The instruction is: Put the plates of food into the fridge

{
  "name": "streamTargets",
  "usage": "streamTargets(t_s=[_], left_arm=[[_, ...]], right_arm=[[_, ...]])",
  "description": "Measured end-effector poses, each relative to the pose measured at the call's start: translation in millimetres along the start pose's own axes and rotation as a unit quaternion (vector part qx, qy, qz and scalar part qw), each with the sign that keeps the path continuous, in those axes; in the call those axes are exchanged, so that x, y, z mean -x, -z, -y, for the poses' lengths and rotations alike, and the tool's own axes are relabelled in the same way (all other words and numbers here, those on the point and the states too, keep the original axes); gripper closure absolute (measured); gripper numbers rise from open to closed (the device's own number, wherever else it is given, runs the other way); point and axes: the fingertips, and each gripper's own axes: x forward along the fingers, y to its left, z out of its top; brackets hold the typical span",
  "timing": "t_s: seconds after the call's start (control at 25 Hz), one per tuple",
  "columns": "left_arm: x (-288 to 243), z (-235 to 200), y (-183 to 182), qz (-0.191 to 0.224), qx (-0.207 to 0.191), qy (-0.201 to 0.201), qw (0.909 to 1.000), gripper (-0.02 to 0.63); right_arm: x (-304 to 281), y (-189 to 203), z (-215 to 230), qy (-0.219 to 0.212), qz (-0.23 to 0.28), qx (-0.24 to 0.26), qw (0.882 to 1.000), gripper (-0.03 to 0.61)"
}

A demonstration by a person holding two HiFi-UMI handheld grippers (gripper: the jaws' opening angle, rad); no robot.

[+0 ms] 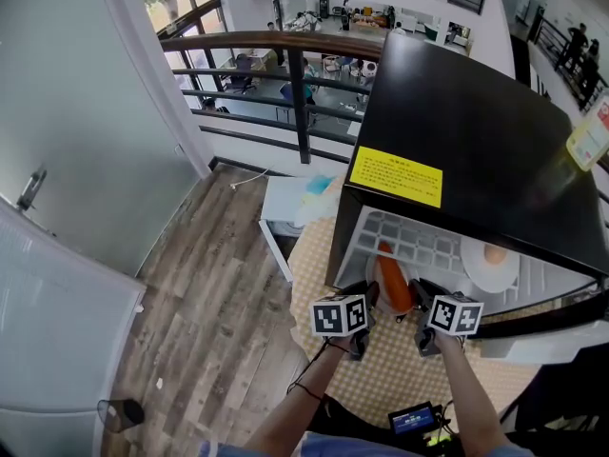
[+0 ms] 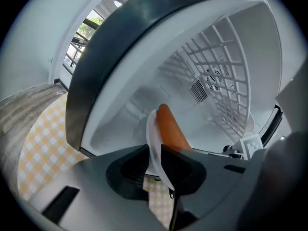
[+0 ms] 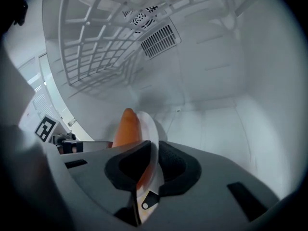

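A white plate (image 1: 407,300) carrying a long orange piece of food (image 1: 391,282) is held at the mouth of the open black fridge (image 1: 457,131), below its white wire shelf (image 1: 419,241). My left gripper (image 1: 367,296) is shut on the plate's left rim, and my right gripper (image 1: 420,296) is shut on its right rim. The left gripper view has the plate (image 2: 153,134) edge-on between the jaws of the left gripper (image 2: 154,162), the orange food (image 2: 171,126) beyond. The right gripper (image 3: 155,165) pinches the plate (image 3: 149,129) beside the orange food (image 3: 127,126). A second plate (image 1: 490,272) with a pale round food (image 1: 495,253) sits on the shelf.
The fridge door (image 1: 542,336) hangs open at the right. A yellow-checked mat (image 1: 381,369) lies under the fridge, and a small white table (image 1: 281,208) stands at its left. A dark railing (image 1: 295,74) runs behind. Wood floor and a grey door lie to the left.
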Motion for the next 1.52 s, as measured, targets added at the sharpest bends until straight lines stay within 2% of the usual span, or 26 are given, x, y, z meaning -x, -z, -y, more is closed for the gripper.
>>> streamTargets(t_s=[0.16,0.32,0.44,0.52,0.72,0.92,1.24,1.52], left_arm=[[-1,-1,-6,0.022,-0.027,-0.028,0.9990,0.534],[7,-1,-5,0.033,-0.069,-0.052,0.9957,0.493],[13,5,1,0.031,-0.075,-0.042,0.9958,0.479],[17,9,5,0.032,-0.068,-0.031,0.9967,0.480],[29,21,6,0.044,-0.065,-0.009,0.9969,0.480],[38,32,12,0.046,-0.068,0.005,0.9966,0.480],[55,46,11,0.058,-0.069,0.022,0.9957,0.480],[72,61,12,0.058,-0.083,0.039,0.9941,0.480]], right_arm=[[-4,-4,2,0.019,0.009,-0.032,0.999,0.515],[-5,-8,5,0.035,0.027,-0.051,0.998,0.515],[-4,-15,14,0.061,0.046,-0.084,0.993,0.518],[-5,-19,17,0.073,0.051,-0.087,0.992,0.518],[-10,-26,13,0.090,0.063,-0.059,0.992,0.518],[-5,-24,14,0.135,0.054,0.044,0.988,0.515],[13,-32,2,0.113,0.077,0.017,0.990,0.514],[39,-16,-23,0.081,0.080,0.004,0.994,0.515]])
